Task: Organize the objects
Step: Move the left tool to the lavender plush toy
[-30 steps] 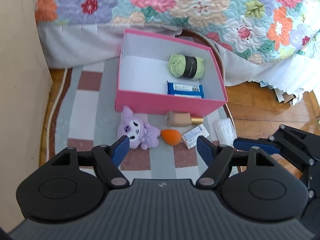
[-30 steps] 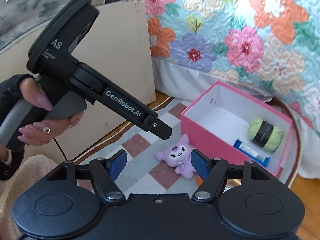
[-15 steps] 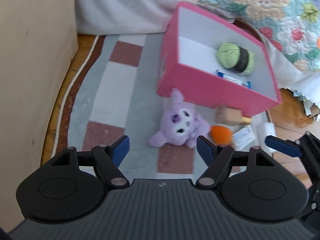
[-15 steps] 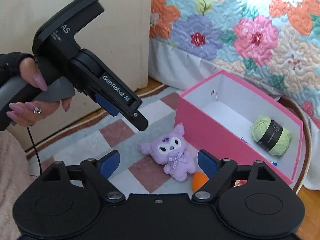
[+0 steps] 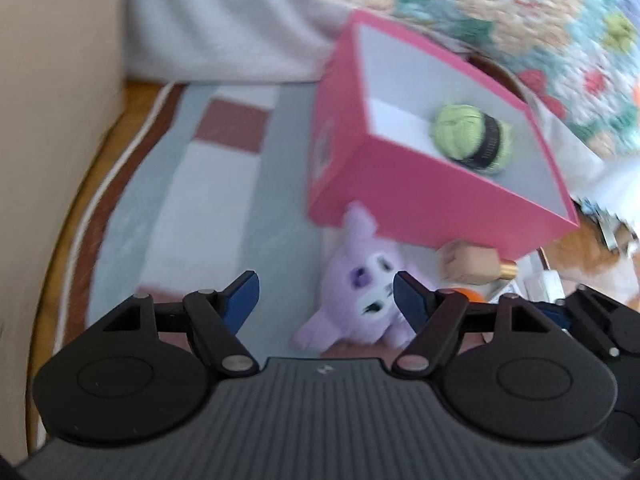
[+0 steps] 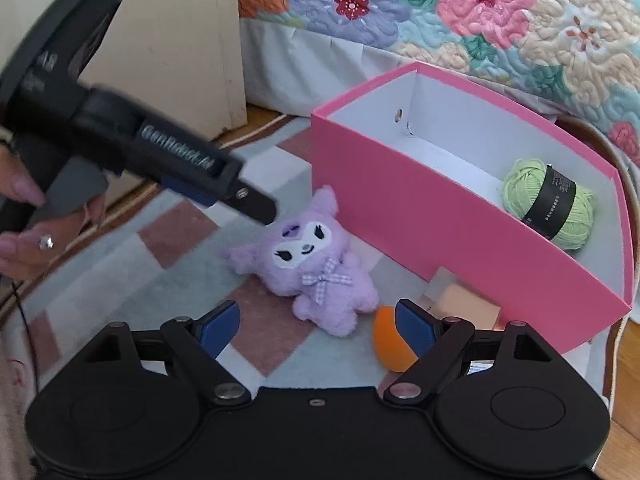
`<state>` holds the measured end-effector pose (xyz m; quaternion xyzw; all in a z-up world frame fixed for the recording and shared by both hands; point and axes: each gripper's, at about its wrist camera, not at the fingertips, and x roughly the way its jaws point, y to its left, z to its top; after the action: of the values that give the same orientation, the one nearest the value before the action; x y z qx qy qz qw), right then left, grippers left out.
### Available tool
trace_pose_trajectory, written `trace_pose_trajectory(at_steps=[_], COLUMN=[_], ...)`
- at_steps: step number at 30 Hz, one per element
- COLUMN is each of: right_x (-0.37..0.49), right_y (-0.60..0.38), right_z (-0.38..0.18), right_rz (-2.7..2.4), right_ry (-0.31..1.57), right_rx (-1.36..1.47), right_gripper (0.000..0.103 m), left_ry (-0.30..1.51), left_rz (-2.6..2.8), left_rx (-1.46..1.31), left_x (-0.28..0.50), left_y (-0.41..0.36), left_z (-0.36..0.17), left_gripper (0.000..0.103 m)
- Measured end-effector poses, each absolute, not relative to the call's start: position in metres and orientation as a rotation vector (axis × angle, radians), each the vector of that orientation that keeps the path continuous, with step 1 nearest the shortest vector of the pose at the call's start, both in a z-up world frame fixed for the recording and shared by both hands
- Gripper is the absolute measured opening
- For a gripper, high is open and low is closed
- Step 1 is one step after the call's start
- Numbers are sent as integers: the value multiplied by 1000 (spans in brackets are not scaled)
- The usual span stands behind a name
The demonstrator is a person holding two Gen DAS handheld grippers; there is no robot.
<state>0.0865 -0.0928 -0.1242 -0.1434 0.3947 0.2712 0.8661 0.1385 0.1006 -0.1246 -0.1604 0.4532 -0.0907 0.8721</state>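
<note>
- Right gripper [image 6: 318,322], bottom of its own view: blue-padded jaws spread wide, nothing between the pads. Jaws have just been opening.
- Left gripper [image 5: 326,296], bottom of its own view: jaws partly spread, nothing clamped; the soft purple plush doll with a white face and checked bow [image 5: 362,300] lies on the rug between and beyond the tips, nearer the right-hand pad. View blurred.
- In the right view the plush doll [image 6: 308,264] lies centre frame, face up, on the checked grey, white and red-brown rug [image 6: 180,236].
- Small orange egg-shaped sponge [image 6: 390,340] just right of the doll, partly behind the right gripper's pad.
- Beige bottle with gold cap [image 5: 472,266] just in front of the box wall.
- Open pink cardboard box with white inside [image 6: 400,200], right of centre; light green ball of yarn with a black band [image 6: 548,204] rests inside.
- Left gripper body enters from the left edge, its tip just above the doll's head; a hand [image 6: 24,220] holds its grip.
- Floral quilted bedspread [image 6: 500,20] across the top.
</note>
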Motion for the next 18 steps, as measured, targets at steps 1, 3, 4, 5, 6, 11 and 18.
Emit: trace_pose_trajectory(at_steps=[1,3,4,5,6,11,18], right_x=[87,89,91,92,93,93,108], right_y=[-93,-94,-94,-95,-96,-95,-87], right_z=[-127,-132,-134,-136,-138,-151,-172], right_rz=[568,562,560,558,558,610,571], right_ry=[835,865,879,889,897,899,899], right_rx=[-292,-268,-259,-251,-241,-172,-152], right_gripper=[88,88,88,88,88,88,88], left_ry=[929,930,941,953,961,1012,1002], left_rz=[-201,-224,-234,-239,-241,-244,-276], left_rx=[-309,-275,-269,-264,-258,-230,-322], left_x=[140,145,147,149,151,153,149], left_y=[96,86,82,79,77,67,73], left_z=[-125,-128,-131,-135,-139,-159,-160], left_gripper=[73,73,73,73,73,73,50])
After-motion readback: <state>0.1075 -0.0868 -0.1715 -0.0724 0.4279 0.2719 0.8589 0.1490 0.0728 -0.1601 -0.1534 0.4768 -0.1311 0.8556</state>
